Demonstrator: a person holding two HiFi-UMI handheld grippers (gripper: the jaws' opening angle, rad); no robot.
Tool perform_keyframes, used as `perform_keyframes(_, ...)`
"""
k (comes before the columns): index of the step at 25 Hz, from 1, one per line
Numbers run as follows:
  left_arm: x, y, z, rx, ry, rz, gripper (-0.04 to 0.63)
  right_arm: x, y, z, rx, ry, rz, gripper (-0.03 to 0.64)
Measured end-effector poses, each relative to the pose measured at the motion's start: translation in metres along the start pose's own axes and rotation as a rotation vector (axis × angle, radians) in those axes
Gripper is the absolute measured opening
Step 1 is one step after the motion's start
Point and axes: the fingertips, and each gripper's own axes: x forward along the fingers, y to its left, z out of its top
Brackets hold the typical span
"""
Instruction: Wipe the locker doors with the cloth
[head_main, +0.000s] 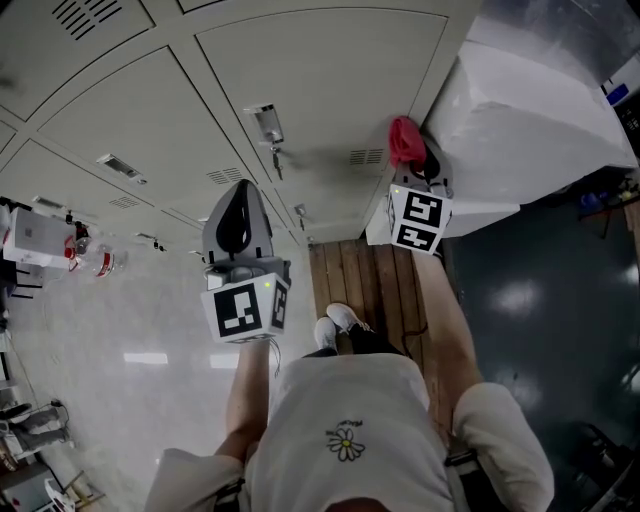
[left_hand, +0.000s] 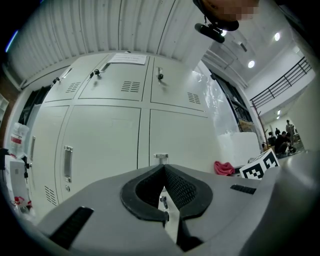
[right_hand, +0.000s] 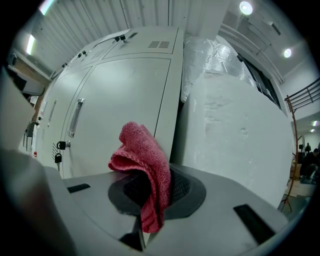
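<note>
Cloth (right_hand: 142, 170), a red terry rag, is pinched in the right gripper (right_hand: 159, 172), whose jaws are clenched on its lower part while a bunched fold stands free above them. In the head view it sits at about 1 o'clock, up by the right-hand edge of the grey locker doors (head_main: 300, 90), just beside the plastic-wrapped white block (right_hand: 235, 130) that stands next to the bank. The right gripper view shows the rag in front of the door's right edge, at 3 o'clock from the door handle (right_hand: 76, 117), but no view settles whether the fabric touches the metal. The left gripper (left_hand: 163, 167), at about 9 o'clock in the head view, has its jaws pressed together on nothing and points at the lower doors, short of them. No streaks, damp patches or dirt show on any panel, so what has been wiped cannot be read. Judging by the rag's place at the far right edge, the wipe is either just starting or finishing there, and the wide run of doors toward 10 and 11 o'clock probably remains.
</note>
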Motion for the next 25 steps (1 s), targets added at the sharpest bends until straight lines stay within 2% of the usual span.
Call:
perform_keyframes(9,-0.016,0.015,-0.006,-0.012,0.017,0.058,0.017,-0.006,0.014,0.004,0.055,0.002,0.012,0.040)
perform_keyframes(11,-0.021,0.018,-0.010,-0.011,0.028,0.068,0.017,-0.012,0.037,0.012,0.065,-0.024,0.062,0.038)
perform_keyframes(15,-0.033,0.030,-0.021,-0.018,0.056,0.098,0.017,-0.028,0.108,0.034,0.106,-0.081,0.221,0.039)
perform_keyframes(21,-0.047,0.052,-0.036,-0.016,0.082,0.160,0.017,-0.041,0.217,0.039,0.170,-0.078,0.437,0.040)
perform_keyframes(25,-0.057,0.063,-0.053,-0.019,0.118,0.190,0.017,-0.034,0.263,0.027,0.170,-0.055,0.498,0.038)
